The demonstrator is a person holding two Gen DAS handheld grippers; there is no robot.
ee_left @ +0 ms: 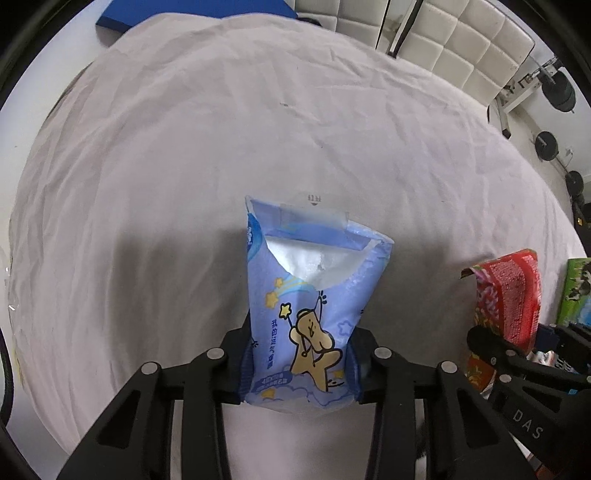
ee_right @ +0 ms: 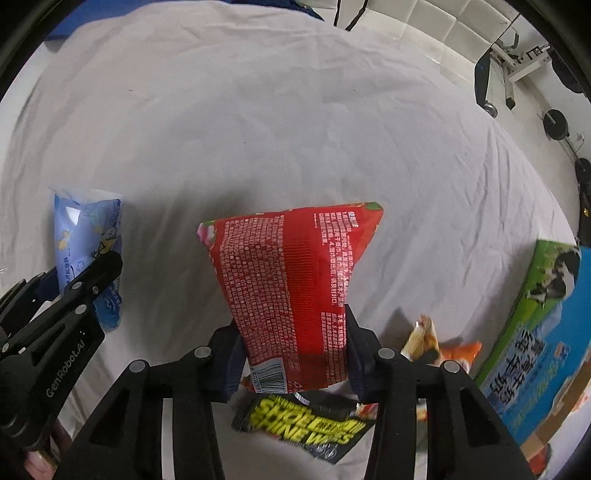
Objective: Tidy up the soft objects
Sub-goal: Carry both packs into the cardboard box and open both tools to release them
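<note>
Nearest the left wrist camera, the left gripper (ee_left: 301, 363) was clamped on the lower part of a blue tissue pack (ee_left: 314, 302), its pads pressing in from both sides so the soft wrapper pinched narrow between them; the pack stood up along the fingers, its torn top flap open and white tissue showing, held above the wrinkled pale sheet (ee_left: 184, 166); the right gripper (ee_right: 291, 354) likewise gripped a red snack bag (ee_right: 295, 280) near its barcode end, the printed back face toward the camera and the bag fanning wider beyond the jaws; both tools looked down onto the sheet, side by side, each visible at the edge of the other's view

Under the right gripper lay a black shoe-shine wipes packet (ee_right: 306, 424) and an orange wrapper (ee_right: 443, 350), loosely heaped on the sheet just beside a green and blue milk carton box (ee_right: 535, 332); farther off the sheet was bare, with a blue mat (ee_left: 192, 14) at its far edge and white padded chairs (ee_left: 443, 37) beyond

The step in hand seemed to be the lift and carry of two picked items at once; the next move probably called for bringing each pack to a chosen spot on the open sheet and lowering it flat before letting go; where they were meant to go could not be told; the tissue pack's open flap might spill if tipped
</note>
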